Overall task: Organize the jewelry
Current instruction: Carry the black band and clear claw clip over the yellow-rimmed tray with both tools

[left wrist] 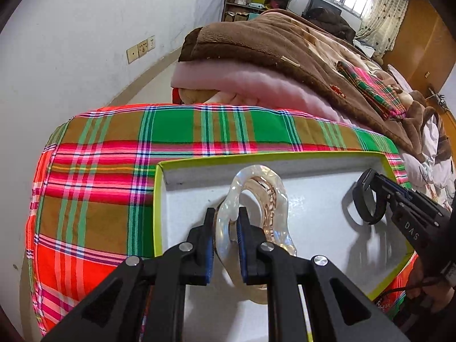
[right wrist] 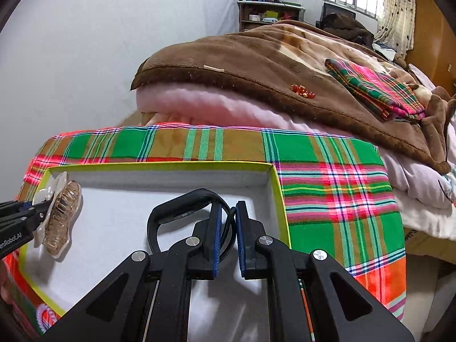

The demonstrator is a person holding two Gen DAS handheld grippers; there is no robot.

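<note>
A shallow white box with a yellow-green rim (left wrist: 158, 199) (right wrist: 278, 188) lies on a plaid cloth. My left gripper (left wrist: 226, 213) is shut on a clear, pearly hair claw clip (left wrist: 273, 196) and holds it over the box's left part; the clip also shows in the right wrist view (right wrist: 61, 213). My right gripper (right wrist: 228, 208) is shut on a black wristband (right wrist: 171, 208) over the box's right part. In the left wrist view the right gripper (left wrist: 367, 176) holds the black wristband (left wrist: 367, 208) above the box floor.
The plaid cloth (left wrist: 99, 171) covers a raised surface. Behind it lie a brown blanket (right wrist: 256, 62) over pink bedding, a small red ornament (right wrist: 302, 91) and a folded plaid cloth (right wrist: 376, 88). A coiled hair tie (right wrist: 45, 315) lies by the box's near left corner.
</note>
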